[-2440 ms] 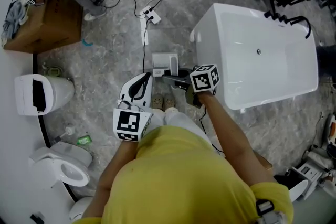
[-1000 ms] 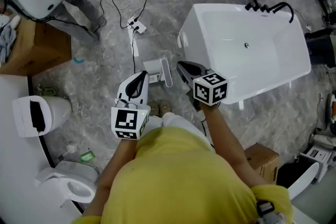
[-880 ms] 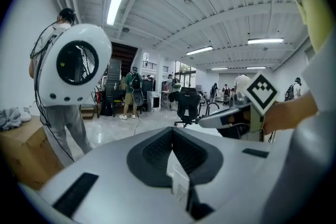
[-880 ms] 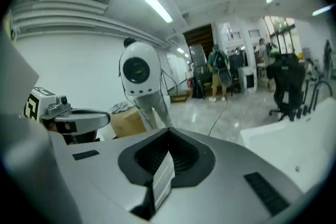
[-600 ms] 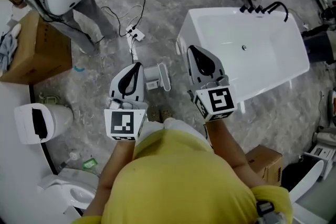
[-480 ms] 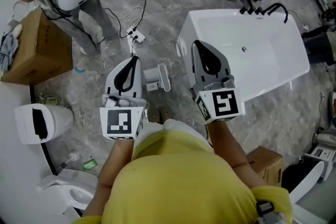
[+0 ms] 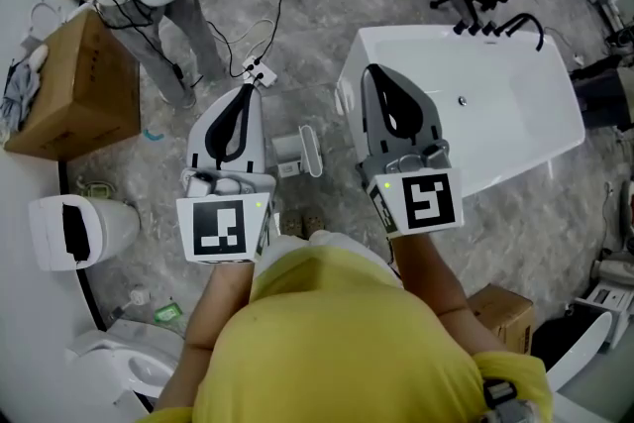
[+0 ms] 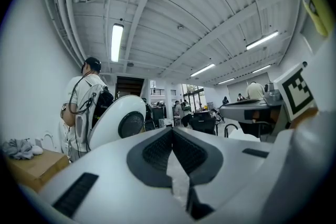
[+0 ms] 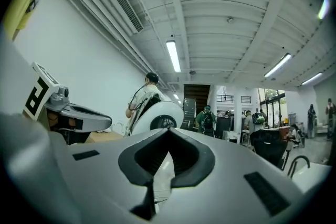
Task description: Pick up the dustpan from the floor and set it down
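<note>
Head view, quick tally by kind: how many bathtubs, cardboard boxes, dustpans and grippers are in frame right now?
White bathtub: 1
Brown cardboard boxes: 2
Grey dustpan on the floor: 1
Grippers: 2 (left gripper, right gripper)
Total: 6

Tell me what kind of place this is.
Probably a test lab or workshop staged as a bathroom: a white bathtub and a toilet on stone-pattern floor, beside a cardboard box and a trailing power strip.
</note>
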